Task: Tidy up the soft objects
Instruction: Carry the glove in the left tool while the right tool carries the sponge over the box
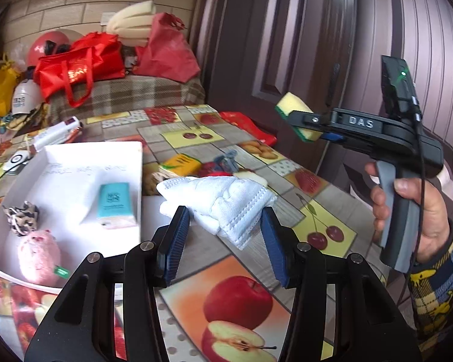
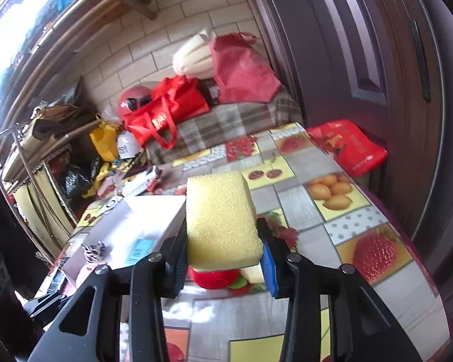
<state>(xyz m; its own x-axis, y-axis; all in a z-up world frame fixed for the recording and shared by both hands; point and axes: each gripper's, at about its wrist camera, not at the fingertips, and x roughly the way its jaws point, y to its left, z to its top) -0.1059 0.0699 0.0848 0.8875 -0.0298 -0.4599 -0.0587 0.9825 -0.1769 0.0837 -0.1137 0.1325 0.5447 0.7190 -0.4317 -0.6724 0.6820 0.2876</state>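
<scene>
Blue-padded left gripper (image 1: pixel 223 232) sits closest in its own cam, pads pinching a crumpled white fabric face mask (image 1: pixel 220 202), lifted off the fruit-print oilcloth surface (image 1: pixel 317 223). White open cardboard box (image 1: pixel 84 178) lies near the surface's left edge, w/ a teal tissue pack (image 1: pixel 116 203), a leopard-print scrunchie (image 1: pixel 21 218) and a pink plush toy (image 1: pixel 39 256) already inside.

Right gripper (image 2: pixel 223 247), held by a hand (image 1: pixel 413 208) in a plaid sleeve, is clamped on a yellow foam sponge w/ green scrub backing (image 2: pixel 220 220), up in the air over the surface's right side.

Risks, as I judge: mask is held only by a fold, so it could slip out or snag on the box wall; sponge sticks far out past the pads and could twist loose if swung fast. Both grippers heading to the same box could collide.

Left cam alone shows the box contents clearly, the sponge's green side and the hand. Right cam alone shows a red plush item (image 2: pixel 216 277) on the surface under the sponge.
</scene>
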